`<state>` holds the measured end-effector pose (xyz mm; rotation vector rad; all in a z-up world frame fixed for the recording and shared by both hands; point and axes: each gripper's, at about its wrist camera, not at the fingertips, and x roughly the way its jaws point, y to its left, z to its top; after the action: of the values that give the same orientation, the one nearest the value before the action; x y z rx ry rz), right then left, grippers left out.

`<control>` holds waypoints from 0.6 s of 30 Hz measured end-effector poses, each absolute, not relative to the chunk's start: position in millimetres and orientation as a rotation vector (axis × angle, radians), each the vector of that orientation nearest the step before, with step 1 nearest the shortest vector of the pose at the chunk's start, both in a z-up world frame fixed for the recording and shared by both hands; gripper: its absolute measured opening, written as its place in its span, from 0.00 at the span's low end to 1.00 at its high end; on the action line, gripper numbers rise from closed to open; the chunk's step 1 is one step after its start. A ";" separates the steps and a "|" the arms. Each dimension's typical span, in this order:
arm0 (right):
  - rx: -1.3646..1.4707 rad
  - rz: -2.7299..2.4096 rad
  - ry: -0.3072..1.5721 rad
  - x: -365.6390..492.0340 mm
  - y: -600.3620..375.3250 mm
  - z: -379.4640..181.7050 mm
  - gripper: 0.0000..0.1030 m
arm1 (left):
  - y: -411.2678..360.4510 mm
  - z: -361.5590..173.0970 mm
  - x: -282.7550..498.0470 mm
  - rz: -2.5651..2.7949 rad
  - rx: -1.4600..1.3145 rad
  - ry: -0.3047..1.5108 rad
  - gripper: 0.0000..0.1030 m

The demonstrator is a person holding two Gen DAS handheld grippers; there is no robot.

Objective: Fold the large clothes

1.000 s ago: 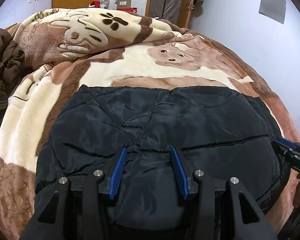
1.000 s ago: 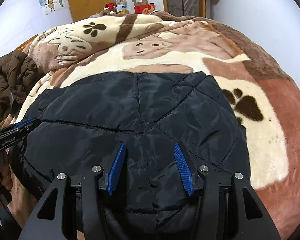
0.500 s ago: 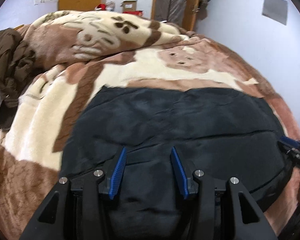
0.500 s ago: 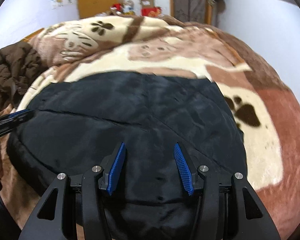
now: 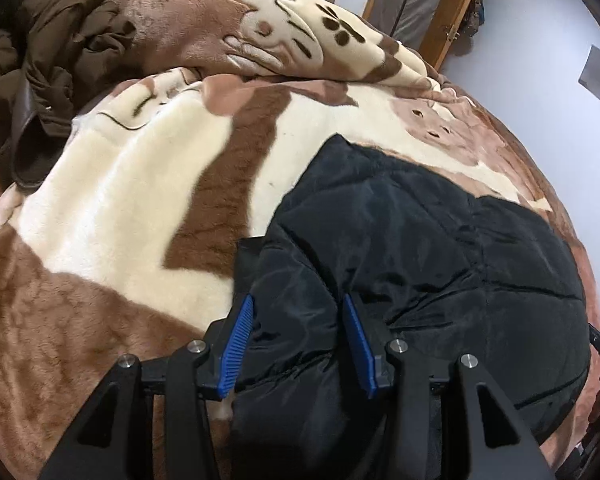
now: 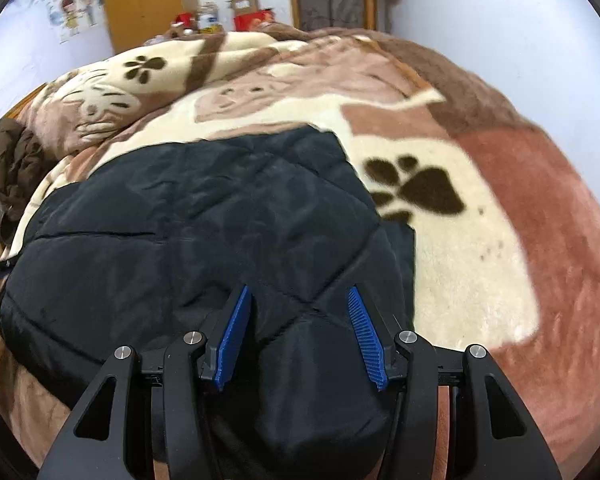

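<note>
Finds the black jacket spread flat across the near part of the bed, on the paw-print blanket, with a brown coat heaped well apart at the far left. Against a second ago, places the left gripper no longer over the middle of the jacket but at its left side edge, closer to the cloth, with bare blanket just to its left. Likewise puts the right gripper out at the jacket's right side edge, near the dark paw print on the blanket. Keeps both sets of jaws at the same middling width as before, neither wide nor narrow, each straddling a puffed ridge of quilted cloth. Pinches nothing yet, as far as can be told. Means, for the fold, a spreading of the two hands to opposite sides of the garment, probably the set-up for taking both edges at once and turning them over together. Calls next for closing on the padded edges, deep enough to catch every layer. Warrants some care there, since slick quilted fabric seems likely to slide out of a shallow bite. Leaves this fold still to start: both edges flat on the blanket, nothing lifted.
</note>
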<state>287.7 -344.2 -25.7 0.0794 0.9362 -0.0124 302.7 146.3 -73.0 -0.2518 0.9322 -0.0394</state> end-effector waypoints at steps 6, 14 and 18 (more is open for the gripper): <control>0.122 -0.007 0.944 288.6 -356.3 -28.8 0.56 | 137.7 -77.1 311.6 -0.074 -0.237 0.933 0.47; 0.155 0.004 0.951 270.4 -363.8 -24.4 0.56 | 170.3 -65.2 280.9 -0.098 -0.344 0.883 0.47; 0.194 0.003 0.985 270.0 -375.3 -38.3 0.57 | 170.4 -81.1 284.1 -0.103 -0.337 0.933 0.51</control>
<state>270.0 -375.2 -38.3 0.1944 0.9850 0.0033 284.1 170.4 -81.1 -0.3366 0.9332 -0.1034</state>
